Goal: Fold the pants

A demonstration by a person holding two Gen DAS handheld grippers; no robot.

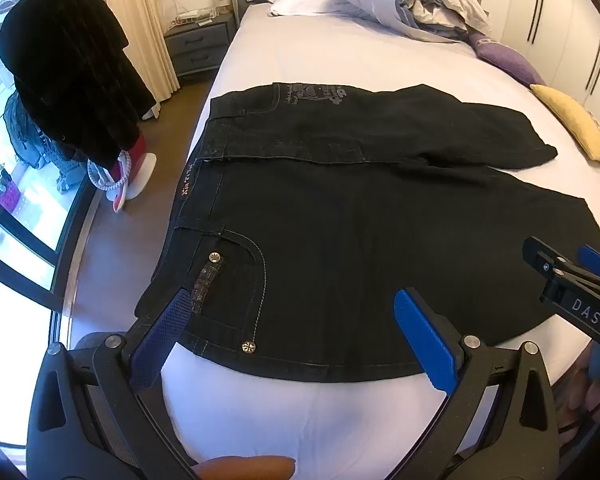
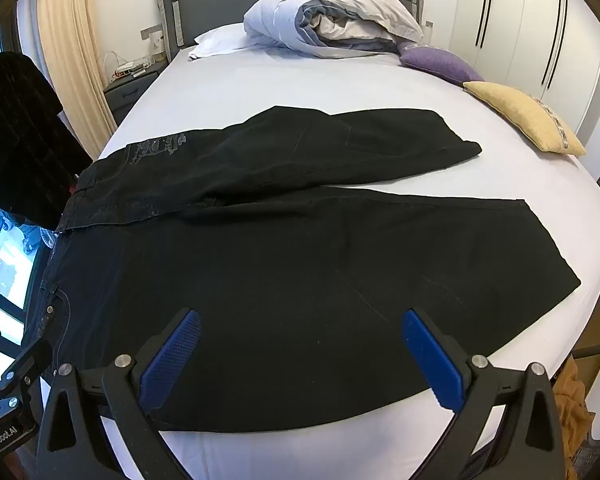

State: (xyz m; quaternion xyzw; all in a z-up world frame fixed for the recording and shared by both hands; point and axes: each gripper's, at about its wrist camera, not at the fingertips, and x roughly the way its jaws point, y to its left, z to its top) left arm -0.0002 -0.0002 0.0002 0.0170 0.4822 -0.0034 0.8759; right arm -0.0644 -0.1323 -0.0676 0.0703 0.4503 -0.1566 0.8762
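Note:
Black pants [image 1: 340,232] lie spread across the bed, waistband to the left and legs running right. In the right wrist view the pants [image 2: 300,248] show the far leg twisted over, with a grey print near its waist. My left gripper [image 1: 294,300] hangs open over the near hip, its left finger by the studded front pocket [image 1: 228,280]. My right gripper [image 2: 300,318] is open above the near leg's thigh, with nothing between its blue pads. The right gripper [image 1: 560,276] also shows at the right edge of the left wrist view, apart from the left one.
The bed sheet [image 1: 320,60] is pale. At its head lie a rolled duvet [image 1: 412,0] and a white pillow; a purple cushion [image 2: 440,62] and a yellow cushion [image 2: 524,116] lie along the right side. A dark garment [image 1: 68,68] on a stand, windows and a nightstand [image 1: 198,44] are left.

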